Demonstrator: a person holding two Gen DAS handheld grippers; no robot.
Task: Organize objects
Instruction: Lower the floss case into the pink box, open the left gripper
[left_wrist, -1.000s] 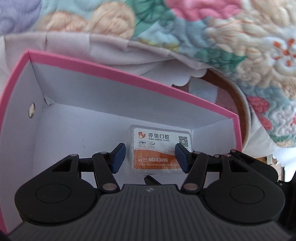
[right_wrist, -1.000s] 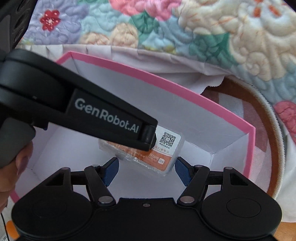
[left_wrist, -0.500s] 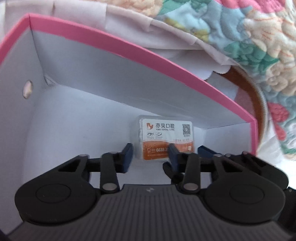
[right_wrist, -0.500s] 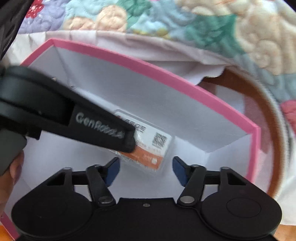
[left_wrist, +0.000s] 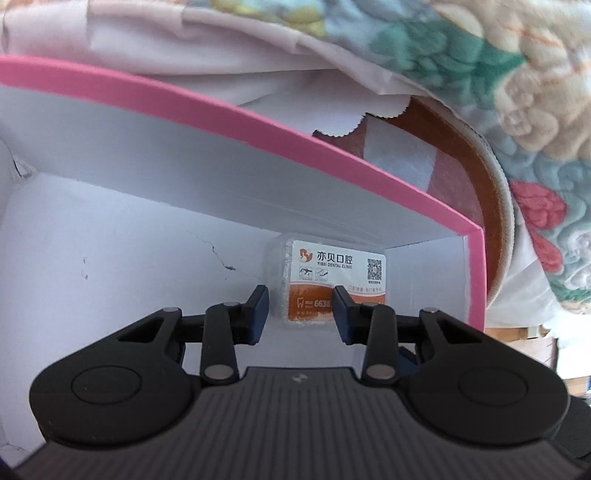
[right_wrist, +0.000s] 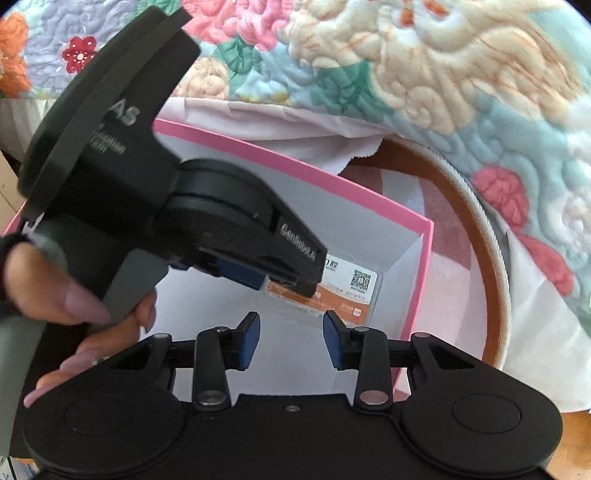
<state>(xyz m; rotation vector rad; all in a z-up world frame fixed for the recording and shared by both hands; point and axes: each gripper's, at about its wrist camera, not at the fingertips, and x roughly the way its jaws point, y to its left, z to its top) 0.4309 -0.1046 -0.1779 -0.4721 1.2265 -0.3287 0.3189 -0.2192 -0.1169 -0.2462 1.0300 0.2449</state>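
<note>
— What do I have in front of me, biggest first?

— A puffy quilt (right_wrist: 424, 74) stitched with flowers, a round brown tray (right_wrist: 476, 258) under pale cloth, then a stiff white box (left_wrist: 258, 144) with a smooth pink rim.

— And the item?

— A small clear plastic case (left_wrist: 325, 280), flat and oblong, label half white, half orange with a square code. It lies in the box's far right corner, long side along the back wall.

— My grippers?

— The left gripper (left_wrist: 301, 310) just narrowed; the case sits behind the gap, whether its blue pads touch I cannot tell. The right gripper (right_wrist: 290, 339) just narrowed too, nothing between
</note>
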